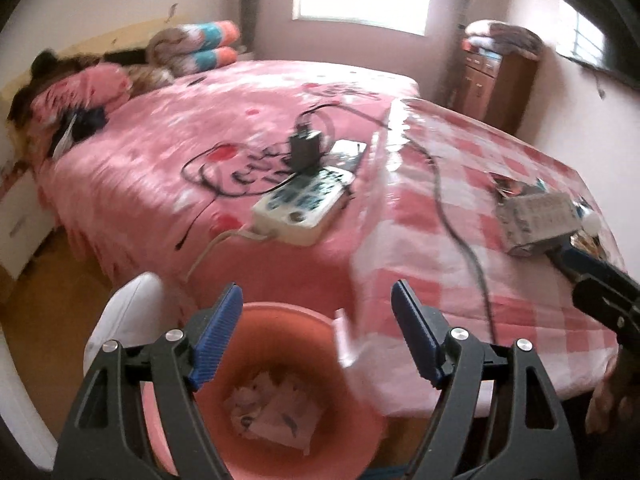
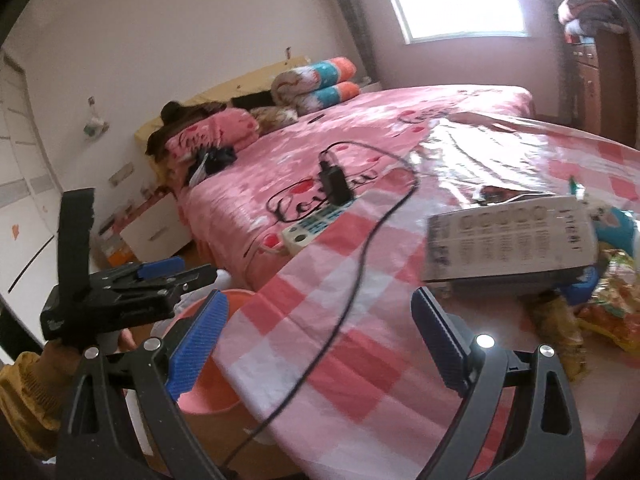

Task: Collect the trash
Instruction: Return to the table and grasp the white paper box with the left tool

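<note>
A pink bin (image 1: 352, 412) with crumpled paper (image 1: 276, 412) inside stands on the floor by the table; its rim shows in the right wrist view (image 2: 208, 384). My left gripper (image 1: 316, 340) is open and empty right above the bin. A grey printed box (image 2: 508, 240) lies on the checked table (image 2: 360, 360), with colourful wrappers (image 2: 616, 304) to its right. My right gripper (image 2: 320, 344) is open and empty over the table, short of the box. In the left wrist view the box (image 1: 536, 216) lies at the tip of the right gripper (image 1: 568, 256).
A black cable (image 2: 360, 272) crosses the table to a charger in a white power strip (image 1: 304, 204) on the pink bed (image 1: 200, 140). A white object (image 1: 120, 320) stands left of the bin. A wooden cabinet (image 1: 496, 84) stands by the far wall.
</note>
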